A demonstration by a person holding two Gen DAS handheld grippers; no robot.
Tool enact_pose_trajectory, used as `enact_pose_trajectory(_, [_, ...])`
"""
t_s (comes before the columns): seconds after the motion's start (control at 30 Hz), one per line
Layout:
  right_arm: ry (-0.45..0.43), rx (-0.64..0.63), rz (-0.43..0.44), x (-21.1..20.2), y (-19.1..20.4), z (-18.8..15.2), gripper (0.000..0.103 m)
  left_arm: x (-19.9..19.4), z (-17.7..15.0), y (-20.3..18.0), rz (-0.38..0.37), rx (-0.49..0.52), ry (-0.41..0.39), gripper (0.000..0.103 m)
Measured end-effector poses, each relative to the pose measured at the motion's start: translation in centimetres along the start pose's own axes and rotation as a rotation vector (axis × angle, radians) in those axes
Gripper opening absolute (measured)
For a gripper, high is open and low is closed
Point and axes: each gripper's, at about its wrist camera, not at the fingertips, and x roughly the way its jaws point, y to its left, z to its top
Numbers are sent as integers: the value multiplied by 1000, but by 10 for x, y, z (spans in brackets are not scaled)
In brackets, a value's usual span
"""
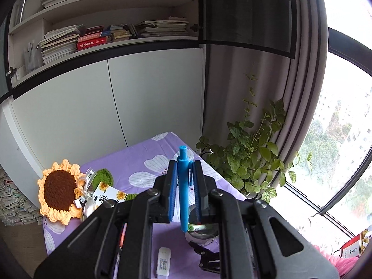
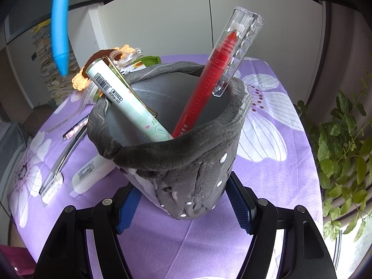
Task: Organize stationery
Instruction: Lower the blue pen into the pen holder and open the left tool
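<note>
A table draped in a purple cloth (image 2: 267, 186) printed with white flowers fills the scene, and a dark grey pen pot (image 2: 176, 162) with a lumpy rim stands upright near its middle. The right gripper (image 2: 183, 207) is clamped around the lower body of the pot, one blue pad against each side. Behind the pot, at the far left of the cloth, lies a crocheted sunflower (image 1: 58, 190) with a ribbon and card beside it. To the right of the pot, off the table edge, a leafy green plant (image 1: 251, 162) stands by the window.

Inside the pot a red pen (image 2: 209, 86) with a clear cap leans to the right, and a pale green pen (image 2: 125, 97) with a gold clip leans to the left.

The left gripper (image 1: 184, 181) is closed on a blue pen (image 1: 183, 186), held upright, tip down, above and to the left of the pot's mouth, not yet inside it.

Left of the pot, flat on the cloth, lie a white eraser (image 2: 86, 176) and two more pens (image 2: 67, 148).
</note>
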Motion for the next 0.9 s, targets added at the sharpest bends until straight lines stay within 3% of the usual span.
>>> enact_pose_trajectory(0.37, [1, -6, 11, 1, 0, 0, 72, 41, 3, -14, -17, 16, 31, 11])
enact_pose_trajectory(0.9, [-1, -2, 19, 2, -2, -1, 72, 44, 9, -10, -25, -13, 23, 11])
